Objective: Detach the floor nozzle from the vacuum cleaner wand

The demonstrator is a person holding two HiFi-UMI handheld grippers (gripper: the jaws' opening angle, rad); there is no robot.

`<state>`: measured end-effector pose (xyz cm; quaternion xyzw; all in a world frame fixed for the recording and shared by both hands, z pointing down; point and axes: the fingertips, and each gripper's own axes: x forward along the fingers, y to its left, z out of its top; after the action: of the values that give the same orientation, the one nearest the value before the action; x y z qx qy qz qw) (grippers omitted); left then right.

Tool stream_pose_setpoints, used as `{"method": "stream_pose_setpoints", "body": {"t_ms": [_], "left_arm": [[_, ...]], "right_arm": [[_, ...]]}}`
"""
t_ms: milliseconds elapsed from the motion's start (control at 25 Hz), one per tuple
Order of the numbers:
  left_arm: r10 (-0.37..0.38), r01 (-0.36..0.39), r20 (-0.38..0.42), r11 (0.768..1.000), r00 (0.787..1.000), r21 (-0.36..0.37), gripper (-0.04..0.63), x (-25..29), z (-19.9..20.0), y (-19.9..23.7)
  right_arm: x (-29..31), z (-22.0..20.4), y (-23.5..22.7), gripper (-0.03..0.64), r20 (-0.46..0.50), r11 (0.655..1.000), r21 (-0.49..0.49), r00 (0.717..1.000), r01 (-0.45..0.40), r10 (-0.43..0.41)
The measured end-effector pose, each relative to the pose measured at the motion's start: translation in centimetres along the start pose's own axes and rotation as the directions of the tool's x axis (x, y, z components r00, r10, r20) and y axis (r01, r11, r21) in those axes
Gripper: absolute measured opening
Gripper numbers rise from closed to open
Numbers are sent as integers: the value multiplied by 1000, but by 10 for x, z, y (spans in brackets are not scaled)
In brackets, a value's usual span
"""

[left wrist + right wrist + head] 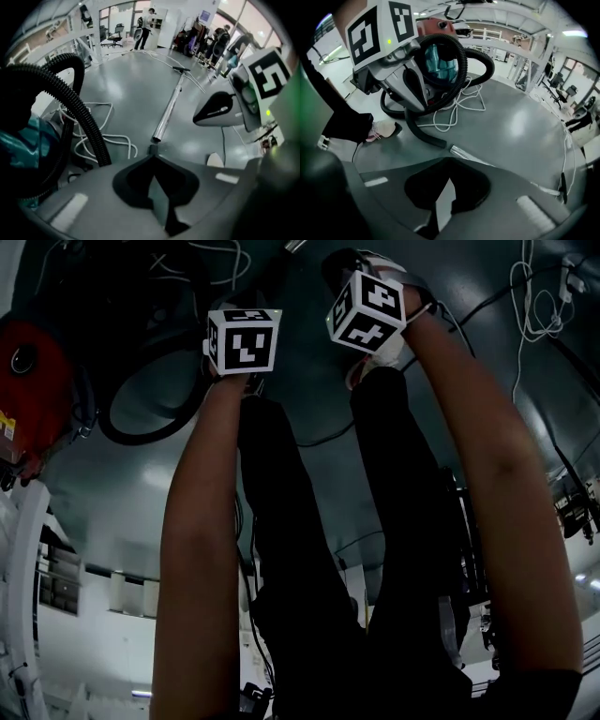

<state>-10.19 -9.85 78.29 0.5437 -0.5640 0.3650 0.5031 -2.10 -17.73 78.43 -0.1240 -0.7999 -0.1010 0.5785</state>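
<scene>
Left gripper view carries most of the evidence, and the job looks not yet done. At the floor's (131,79) near left, the black ribbed hose (89,126) curls down off the vacuum cleaner (18,145), with a white cable (117,138) looped beside it. Next comes the wand (168,108), a straight chrome tube lying flat on the grey floor and running toward its far side. Its near end is an open mouth just beyond the tips of the left hand-held gripper (153,150), whose 2 jaws are pressed together with nothing between them. At the wand's far end sits the floor nozzle (181,69), a small dark crossbar set square across the tube. It appears joined to the tube, though it is too small for the joint itself to show. Rightmost, the right hand-held gripper (447,161) shows in its own view with 2 jaws closed and empty. The wand's near end lies just past them, beside the hose's end; whether tube and hose are coupled I cannot tell. By my reading neither tool is near the nozzle, so the whole detaching step remains: reaching the far end, steadying the tube and pulling the nozzle free.
</scene>
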Motion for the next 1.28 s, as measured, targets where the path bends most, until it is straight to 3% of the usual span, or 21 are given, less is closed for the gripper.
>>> {"method": "stream_pose_setpoints", "body": {"t_ms": [160,280,360,480,600,760,880,1040,1280], "left_arm": [[-44,49,45,992,998,-118,8,-21,7,-12],[-114,130,98,977,989,-169,8,-42,8,-31],[-135,156,125,973,983,-171,8,-59,7,-43],[-151,177,157,971,976,-162,8,-82,4,-57],[-147,181,207,972,967,-152,8,-105,11,-67],[-128,182,280,968,951,-175,8,-136,27,-76],[-119,189,319,962,940,-198,8,-156,35,-79],[-98,171,330,965,939,-200,8,-179,39,-85],[-59,153,352,957,934,-246,8,-208,39,-93]], "right_arm": [[-21,-5,7,-3,-2,995,98,1000,4,-4],[-40,-7,13,-3,-1,967,254,1000,15,-15],[-56,-10,14,-3,3,910,414,999,31,-36],[-83,-15,19,-3,34,766,642,996,39,-79],[-113,-17,21,-3,58,644,763,986,58,-158],[-155,-13,19,-3,92,520,851,955,71,-282],[-181,-6,21,-3,113,454,889,937,53,-330],[-212,-1,25,-4,125,401,915,919,39,-374],[-239,3,38,-5,129,371,928,911,28,-391]]}}
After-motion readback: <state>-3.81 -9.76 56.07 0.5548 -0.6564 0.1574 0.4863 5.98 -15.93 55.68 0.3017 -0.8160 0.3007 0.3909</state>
